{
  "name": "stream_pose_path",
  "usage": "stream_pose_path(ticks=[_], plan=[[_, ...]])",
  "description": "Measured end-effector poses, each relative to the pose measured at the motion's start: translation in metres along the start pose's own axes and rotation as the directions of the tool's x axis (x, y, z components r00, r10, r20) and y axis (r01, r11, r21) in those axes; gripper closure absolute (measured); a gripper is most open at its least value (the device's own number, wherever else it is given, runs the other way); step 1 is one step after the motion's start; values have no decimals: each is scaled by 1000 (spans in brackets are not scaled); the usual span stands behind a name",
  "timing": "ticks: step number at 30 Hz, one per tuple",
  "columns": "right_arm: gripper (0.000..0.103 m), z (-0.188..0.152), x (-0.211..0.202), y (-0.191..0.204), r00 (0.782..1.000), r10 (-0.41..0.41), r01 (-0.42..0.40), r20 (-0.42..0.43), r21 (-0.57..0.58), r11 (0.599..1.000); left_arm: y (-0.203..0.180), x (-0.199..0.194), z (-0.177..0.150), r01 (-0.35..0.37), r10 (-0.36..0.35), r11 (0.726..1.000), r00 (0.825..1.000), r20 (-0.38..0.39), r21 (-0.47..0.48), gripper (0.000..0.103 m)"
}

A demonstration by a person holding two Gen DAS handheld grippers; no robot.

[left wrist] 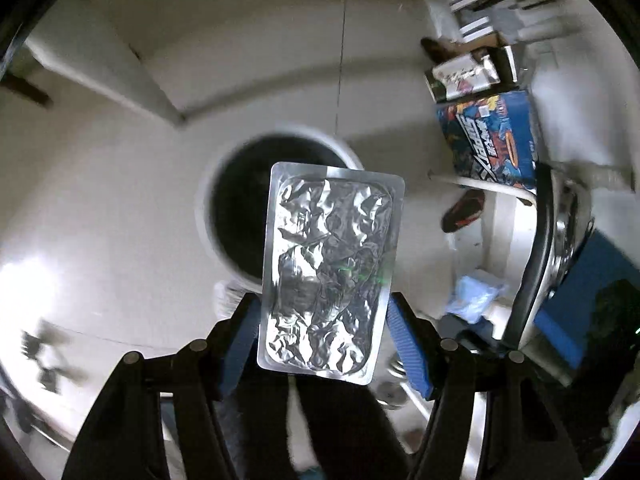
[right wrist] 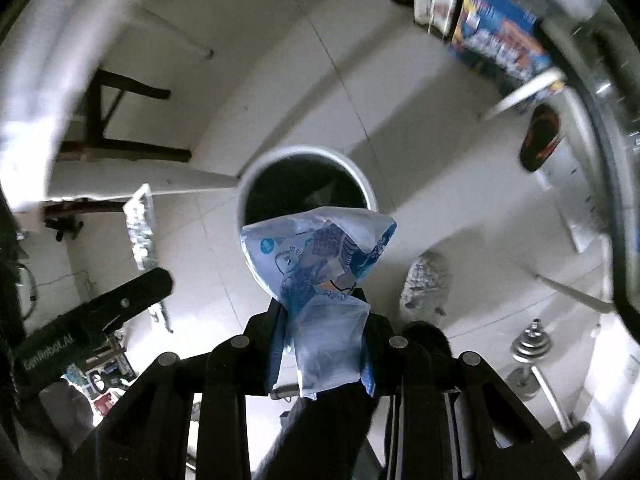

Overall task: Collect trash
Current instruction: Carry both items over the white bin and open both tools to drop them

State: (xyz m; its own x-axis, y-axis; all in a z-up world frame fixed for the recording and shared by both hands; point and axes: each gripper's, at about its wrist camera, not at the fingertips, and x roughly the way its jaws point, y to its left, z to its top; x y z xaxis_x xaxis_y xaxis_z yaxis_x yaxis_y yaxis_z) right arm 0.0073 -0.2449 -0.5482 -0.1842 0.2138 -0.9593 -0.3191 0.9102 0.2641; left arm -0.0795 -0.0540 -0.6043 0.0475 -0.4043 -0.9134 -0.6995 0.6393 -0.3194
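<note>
My left gripper (left wrist: 322, 320) is shut on a silver foil blister pack (left wrist: 328, 272), held upright above a round white trash bin with a dark inside (left wrist: 240, 196). My right gripper (right wrist: 320, 320) is shut on a crumpled light-blue plastic wrapper (right wrist: 320, 264), held just in front of the same bin (right wrist: 280, 176). The foil pack (right wrist: 140, 232) and the left gripper's black body (right wrist: 100, 312) show at the left of the right wrist view. The blue wrapper (left wrist: 476, 296) shows at the right of the left wrist view.
White tiled floor all around. A blue toy box (left wrist: 496, 136) and cartons stand at the back right. A dark slipper (right wrist: 540, 140) lies right of the bin. A table with dark legs (right wrist: 112, 120) is at the left. A dumbbell (right wrist: 532, 348) lies at the lower right.
</note>
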Motion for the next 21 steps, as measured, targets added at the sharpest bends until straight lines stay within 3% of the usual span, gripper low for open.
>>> stream_pose_path(ticks=[2, 6, 9, 10, 11, 12, 14, 16, 18, 21], plan=[[71, 11, 39, -8, 1000, 5, -5, -11, -1, 1000, 17, 34, 14, 52, -54, 998, 997, -50, -42, 40], [71, 30, 104, -17, 998, 28, -29, -49, -7, 1000, 36, 61, 28, 62, -68, 995, 994, -83, -73, 39], [68, 38, 138, -18, 996, 51, -52, -75, -16, 999, 45, 59, 33, 61, -66, 995, 996, -60, -82, 19], [65, 40, 148, -19, 995, 60, -62, -79, -16, 998, 48, 54, 33, 38, -42, 996, 998, -44, -81, 9], [53, 41, 155, -19, 994, 68, -69, -83, -11, 998, 48, 51, 33, 15, -18, 997, 999, -32, -76, 6], [47, 42, 161, -20, 993, 75, -76, -89, -7, 997, 49, 45, 32, -16, 15, 998, 1000, -16, -66, 6], [21, 44, 166, -21, 992, 89, -90, -89, -4, 996, 47, 32, 27, -103, 103, 994, 994, 19, -37, 6], [3, 45, 165, -19, 995, 67, -68, -76, -18, 998, 45, 19, 20, -175, 175, 985, 982, 70, -12, 6], [1, 43, 154, -11, 999, 19, -21, -49, -40, 999, 42, 4, 11, -249, 242, 968, 958, 157, 29, 6], [1, 39, 130, 6, 998, -59, 57, -10, -89, 994, 36, -12, -2, -322, 304, 945, 930, 206, 55, 6]])
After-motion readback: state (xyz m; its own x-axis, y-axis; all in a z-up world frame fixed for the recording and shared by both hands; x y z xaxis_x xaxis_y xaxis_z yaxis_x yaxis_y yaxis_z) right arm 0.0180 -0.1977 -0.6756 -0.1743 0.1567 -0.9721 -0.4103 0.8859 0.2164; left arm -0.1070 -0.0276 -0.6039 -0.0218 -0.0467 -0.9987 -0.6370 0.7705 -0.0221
